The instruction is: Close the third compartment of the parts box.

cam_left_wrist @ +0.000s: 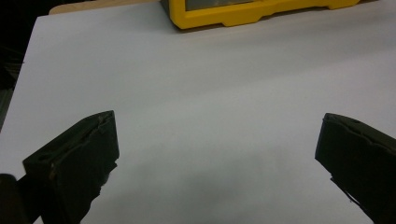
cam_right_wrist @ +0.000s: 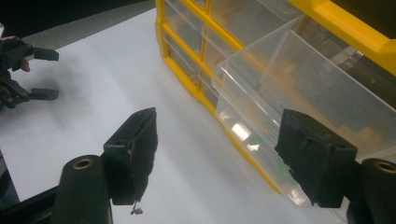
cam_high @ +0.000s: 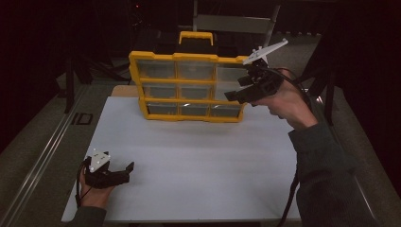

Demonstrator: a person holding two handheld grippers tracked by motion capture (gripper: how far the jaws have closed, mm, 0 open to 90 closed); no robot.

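The high view looks forward and down from above the person's side of the desk (cam_high: pixel 189 165), far enough back to take in the whole white top, the yellow drawer cabinet (cam_high: pixel 189 85) at its far edge and both hands. The left gripper view rides low on the left claw (cam_left_wrist: pixel 217 154), close over the desk, facing across the bare top toward the cabinet's base (cam_left_wrist: pixel 261 11). The right gripper view rides on the right claw (cam_right_wrist: pixel 217 154), close beside the cabinet's front, looking down along a pulled-out clear drawer (cam_right_wrist: pixel 299 88). It shares the left claw (cam_right_wrist: pixel 39 74) with the high view; all three share cabinet and desk.
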